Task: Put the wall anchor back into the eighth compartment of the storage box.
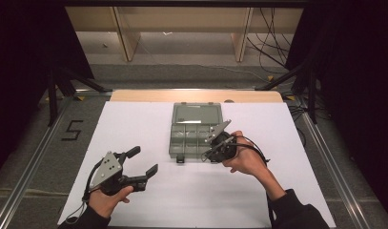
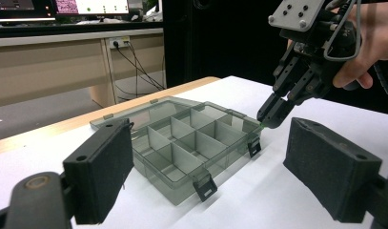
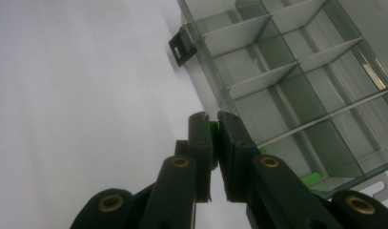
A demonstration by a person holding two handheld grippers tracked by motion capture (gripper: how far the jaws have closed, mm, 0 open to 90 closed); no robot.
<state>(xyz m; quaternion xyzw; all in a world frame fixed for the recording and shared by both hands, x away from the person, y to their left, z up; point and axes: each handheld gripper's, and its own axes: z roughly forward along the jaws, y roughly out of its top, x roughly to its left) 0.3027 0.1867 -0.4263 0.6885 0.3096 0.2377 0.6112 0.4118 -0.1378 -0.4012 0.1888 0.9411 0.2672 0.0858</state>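
A clear grey compartment box lies open in the middle of the white table, its lid flat behind it. My right gripper hangs over the box's front right corner, jaws pointing down. In the right gripper view the right gripper is shut on a small green piece. Another green piece lies in a near compartment. My left gripper is held low at the front left, open and holding nothing. In the left gripper view its pads frame the box and the right gripper.
White sheet covers the table, with a wooden strip at the far edge. Two black latches stick out from the box's front wall. A cable loops off the right gripper. Tripod legs stand beside the table.
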